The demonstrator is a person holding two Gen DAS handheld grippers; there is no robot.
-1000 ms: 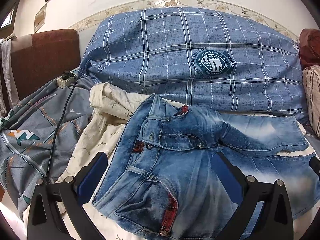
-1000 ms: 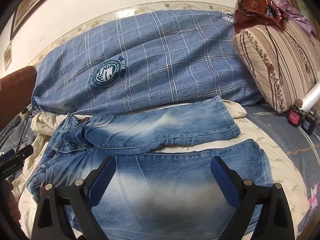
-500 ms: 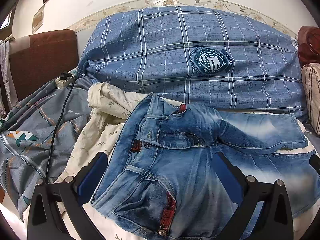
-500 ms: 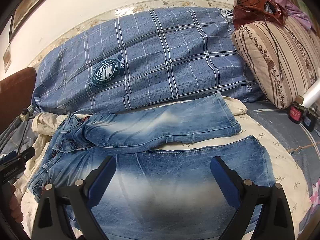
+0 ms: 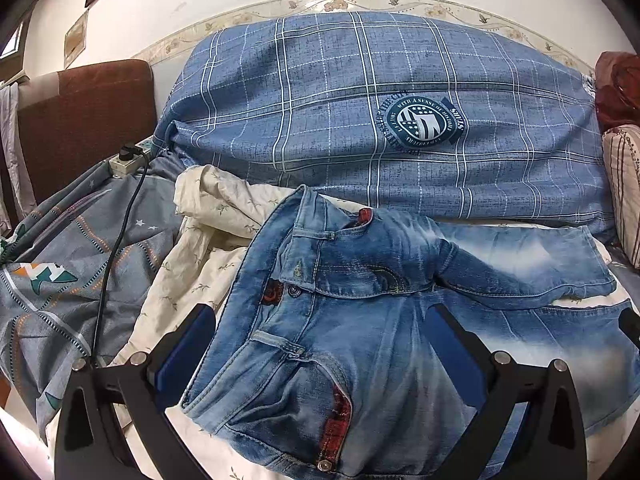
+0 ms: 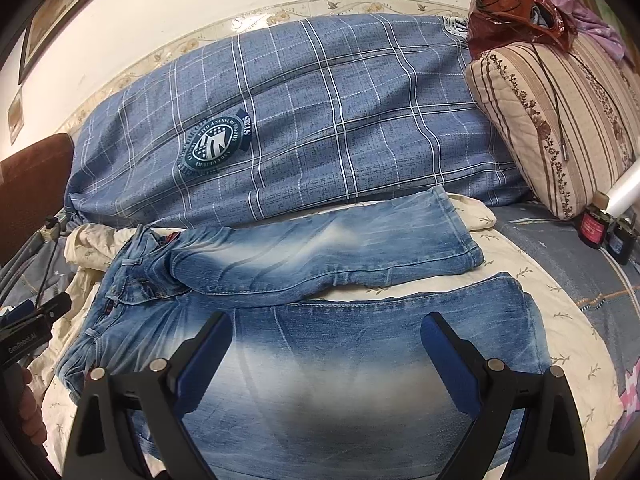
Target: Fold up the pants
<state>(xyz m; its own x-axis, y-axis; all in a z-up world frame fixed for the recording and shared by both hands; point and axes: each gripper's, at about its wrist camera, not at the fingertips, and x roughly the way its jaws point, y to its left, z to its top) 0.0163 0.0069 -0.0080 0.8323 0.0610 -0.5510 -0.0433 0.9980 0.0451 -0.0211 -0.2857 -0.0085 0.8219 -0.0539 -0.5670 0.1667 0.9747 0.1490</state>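
Left wrist view: left gripper (image 5: 320,344) spread wide, empty, over jeans (image 5: 360,320) waistband for a corner grab.
Right gripper (image 6: 326,350): fingers apart, empty, above near leg.
Jeans: flat, unfolded, before plaid pillow (image 6: 304,120); legs splayed apart.

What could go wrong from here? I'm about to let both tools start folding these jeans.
1. The jeans lie on a rumpled cream sheet; a tool could pinch both.
2. The black cable runs close beside the left tool and might snag.
3. The far leg is skewed, so a fold may misalign.
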